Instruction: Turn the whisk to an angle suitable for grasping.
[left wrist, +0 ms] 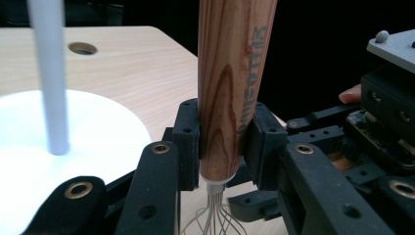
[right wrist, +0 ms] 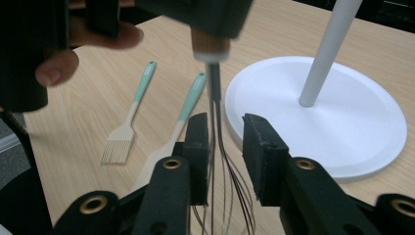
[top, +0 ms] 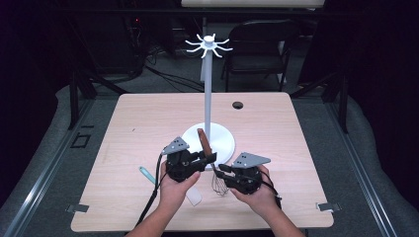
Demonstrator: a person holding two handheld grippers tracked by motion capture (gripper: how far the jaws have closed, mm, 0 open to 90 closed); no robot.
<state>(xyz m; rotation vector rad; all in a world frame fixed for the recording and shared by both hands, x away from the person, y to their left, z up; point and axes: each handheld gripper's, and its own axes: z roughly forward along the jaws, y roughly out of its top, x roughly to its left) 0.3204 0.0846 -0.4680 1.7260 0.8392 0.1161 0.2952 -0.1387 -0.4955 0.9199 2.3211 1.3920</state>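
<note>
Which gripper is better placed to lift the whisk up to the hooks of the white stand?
Left. The left gripper clamps the whisk by its wooden handle, beside the stand. The right gripper has open jaws around the wires.

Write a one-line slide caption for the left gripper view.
Left gripper clamps the whisk by its wooden handle beside the white stand.
</note>
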